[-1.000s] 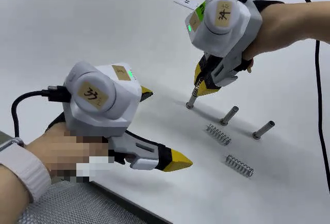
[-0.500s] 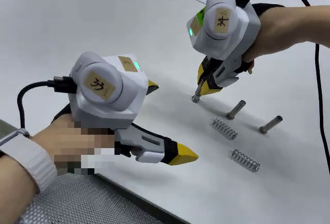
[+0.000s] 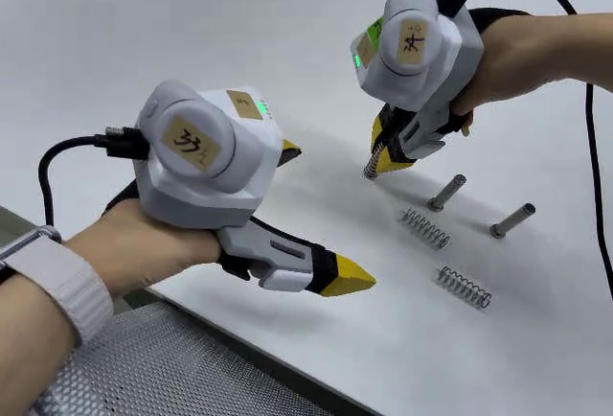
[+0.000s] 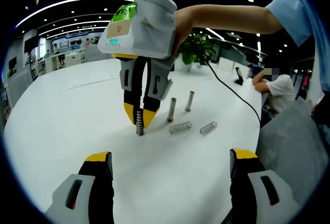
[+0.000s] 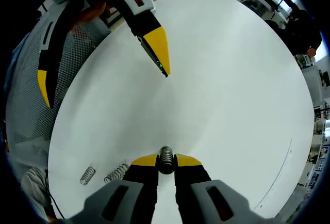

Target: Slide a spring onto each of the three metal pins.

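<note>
Lowered spring (image 4: 138, 118) in right tongs (image 3: 384, 160) nearly hides its pin (image 4: 139, 132).

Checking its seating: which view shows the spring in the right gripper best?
Left gripper view: the spring stands side-on between the right gripper's tips. The right gripper view sees it end-on; the head view shows it small.

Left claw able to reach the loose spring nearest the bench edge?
Likely yes: the left claw is open and empty, with bare table between it and that spring. The right claw, holding another spring, sits aside.

Shiny metal spring (image 5: 166, 158); matt table (image 5: 221, 79)
</note>
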